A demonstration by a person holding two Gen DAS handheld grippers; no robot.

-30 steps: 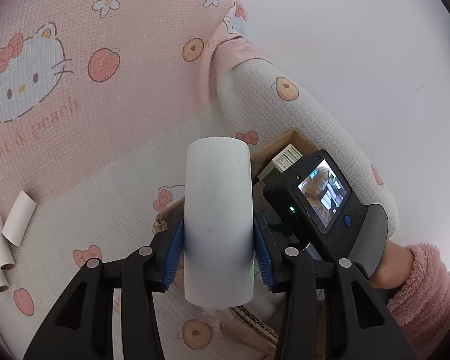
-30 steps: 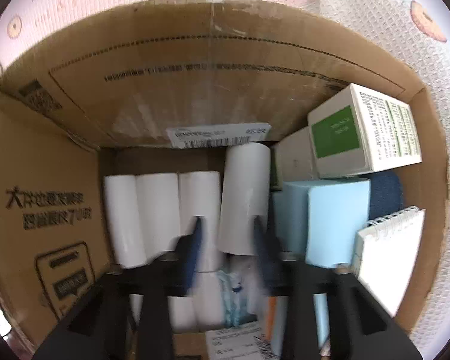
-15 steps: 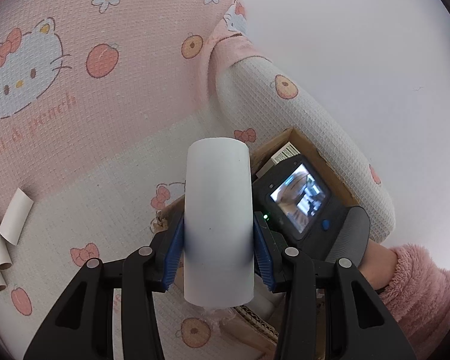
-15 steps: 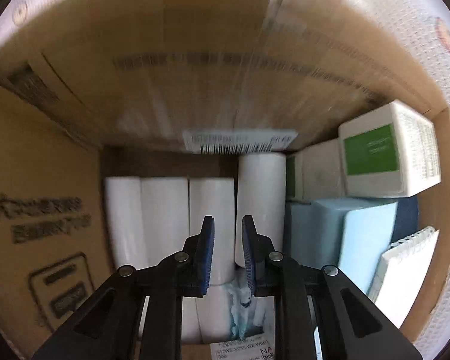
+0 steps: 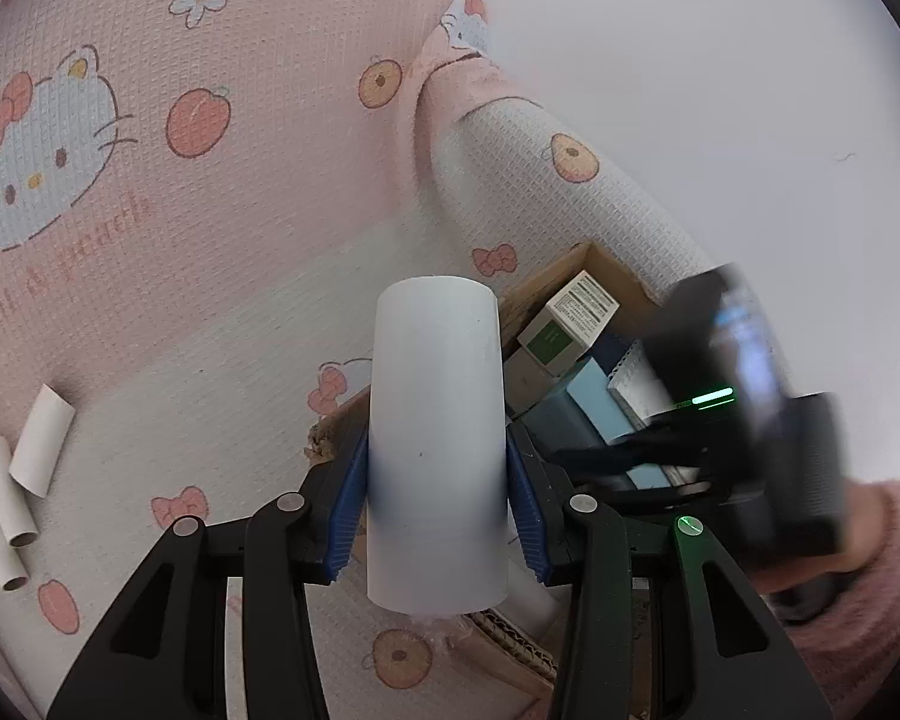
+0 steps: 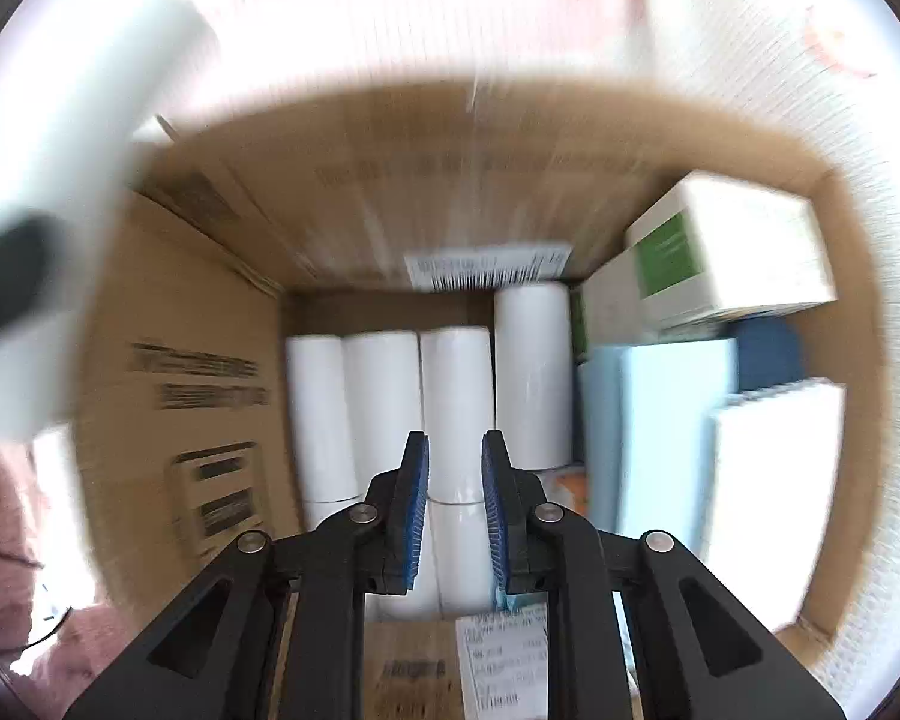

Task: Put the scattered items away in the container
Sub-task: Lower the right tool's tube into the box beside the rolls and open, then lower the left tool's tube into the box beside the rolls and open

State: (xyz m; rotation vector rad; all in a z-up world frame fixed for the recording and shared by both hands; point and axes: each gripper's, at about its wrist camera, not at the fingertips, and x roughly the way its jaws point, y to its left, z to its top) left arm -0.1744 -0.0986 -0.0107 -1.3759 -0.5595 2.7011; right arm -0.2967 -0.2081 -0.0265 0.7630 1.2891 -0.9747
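While left hand-held gripper (image 5: 437, 501) clamps white tube (image 5: 437, 420), right hand-held gripper (image 6: 453, 504) nearly closed, empty, above cardboard box (image 6: 168, 324)

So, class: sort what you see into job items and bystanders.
Job:
- white roll in left gripper
- cardboard box
- loose tubes on bed
- right gripper, empty

Bystanders:
- Hello Kitty bedding
- white wall
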